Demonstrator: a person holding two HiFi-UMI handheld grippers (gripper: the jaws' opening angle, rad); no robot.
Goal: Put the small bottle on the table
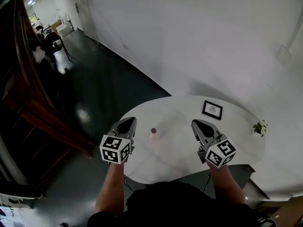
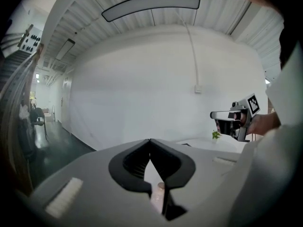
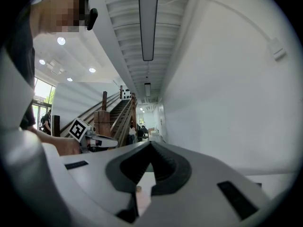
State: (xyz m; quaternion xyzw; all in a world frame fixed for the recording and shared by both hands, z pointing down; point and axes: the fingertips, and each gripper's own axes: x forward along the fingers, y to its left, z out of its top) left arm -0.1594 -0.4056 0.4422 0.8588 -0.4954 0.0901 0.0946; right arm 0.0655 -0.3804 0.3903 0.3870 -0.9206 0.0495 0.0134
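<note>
Plant (image 1: 259,127) far right; the bottle (image 1: 153,134), mid-frame, is being flanked by left hand-held gripper (image 1: 128,122) and right hand-held gripper (image 1: 197,124), both being held shut, empty.

White wall (image 1: 189,41), dark glossy floor (image 1: 104,93)

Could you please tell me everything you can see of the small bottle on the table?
The small bottle has a pale pinkish, translucent-looking body and a darker reddish cap, which is on. It stands upright on the white table, between the left gripper and the right gripper, nearer the left one. Only the table touches it. Any label is too small to tell.
</note>
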